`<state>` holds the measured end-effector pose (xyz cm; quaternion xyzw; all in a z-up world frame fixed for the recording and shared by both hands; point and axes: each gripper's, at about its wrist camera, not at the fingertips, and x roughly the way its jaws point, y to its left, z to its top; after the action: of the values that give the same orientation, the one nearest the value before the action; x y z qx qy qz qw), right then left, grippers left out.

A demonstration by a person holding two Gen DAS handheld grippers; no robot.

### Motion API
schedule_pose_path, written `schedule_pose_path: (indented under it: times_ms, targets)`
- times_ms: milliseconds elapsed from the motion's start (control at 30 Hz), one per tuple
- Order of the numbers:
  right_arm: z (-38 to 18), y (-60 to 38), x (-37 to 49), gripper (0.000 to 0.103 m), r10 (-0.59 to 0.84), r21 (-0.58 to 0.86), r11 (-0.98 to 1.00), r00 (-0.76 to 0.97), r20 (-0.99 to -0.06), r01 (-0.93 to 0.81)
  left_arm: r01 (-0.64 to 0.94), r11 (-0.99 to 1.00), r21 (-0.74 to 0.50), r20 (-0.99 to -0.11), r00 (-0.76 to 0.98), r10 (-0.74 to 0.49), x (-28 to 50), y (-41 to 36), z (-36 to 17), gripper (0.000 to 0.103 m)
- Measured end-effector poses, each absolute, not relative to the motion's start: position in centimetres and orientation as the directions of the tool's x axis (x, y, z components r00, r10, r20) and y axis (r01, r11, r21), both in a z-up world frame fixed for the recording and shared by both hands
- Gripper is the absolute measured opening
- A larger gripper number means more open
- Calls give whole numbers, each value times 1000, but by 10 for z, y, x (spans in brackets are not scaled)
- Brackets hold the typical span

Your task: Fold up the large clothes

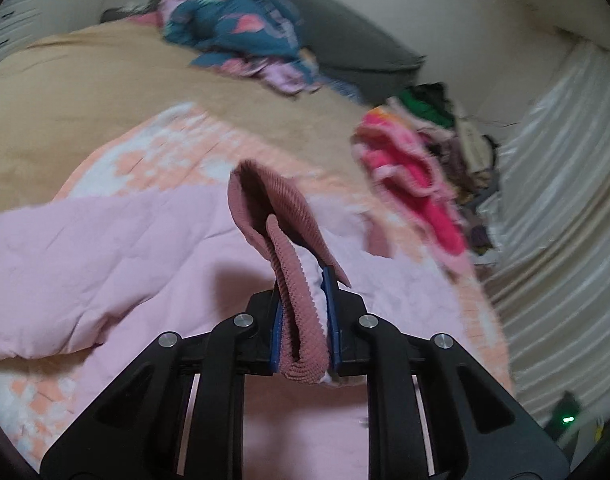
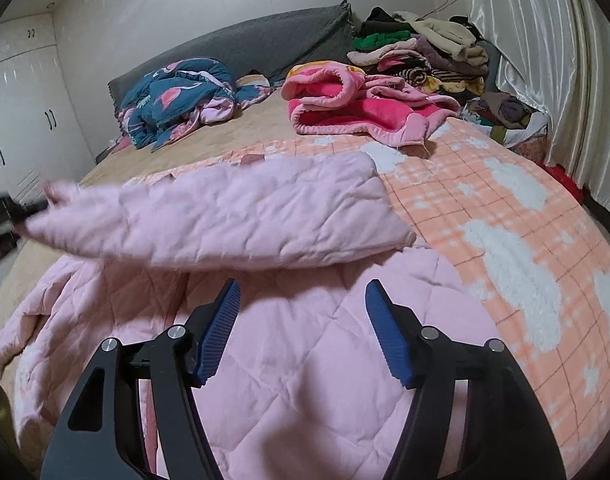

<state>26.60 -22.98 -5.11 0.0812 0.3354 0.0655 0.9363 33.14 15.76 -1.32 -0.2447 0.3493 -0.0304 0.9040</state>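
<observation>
A pale pink quilted jacket (image 2: 289,360) lies on the bed. My left gripper (image 1: 305,276) is shut on its dusty-pink ribbed cuff (image 1: 293,280), which loops up beyond the blue pads. In the right wrist view that sleeve (image 2: 233,216) stretches across the jacket toward the left gripper (image 2: 9,212) at the far left edge. My right gripper (image 2: 303,292) is open and empty, just above the jacket's body. The jacket also fills the lower left wrist view (image 1: 105,256).
The bed carries an orange checked blanket with white patches (image 2: 505,248) and a tan sheet (image 1: 85,92). A blue patterned quilt (image 2: 177,96), a hot-pink fleece blanket (image 2: 357,108) and a pile of clothes (image 2: 425,56) lie farther back. Curtains (image 2: 545,60) hang right, wardrobes (image 2: 21,120) left.
</observation>
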Motion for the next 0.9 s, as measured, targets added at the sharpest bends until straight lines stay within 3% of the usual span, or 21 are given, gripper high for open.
schedule_pose_path:
  times_ms: [200, 567, 733, 900]
  targets:
    - [-45, -224, 298, 64, 163, 164, 984, 749, -642, -74, -240, 884, -402, -738, 656, -157, 347, 177, -70, 11]
    - [-69, -201, 374, 68, 105, 41, 993, 649, -753, -112, -273, 923, -271, -804, 591, -61, 346, 175, -87, 17]
    - [-102, -218, 396, 68, 126, 112, 992, 556, -822, -59, -274, 932, -237, -820, 571, -41, 350, 171, -93, 21]
    - [-119, -231, 399, 68, 170, 199, 980, 550, -817, -8, -257, 942, -218, -824, 565, -37, 350, 164, -93, 22]
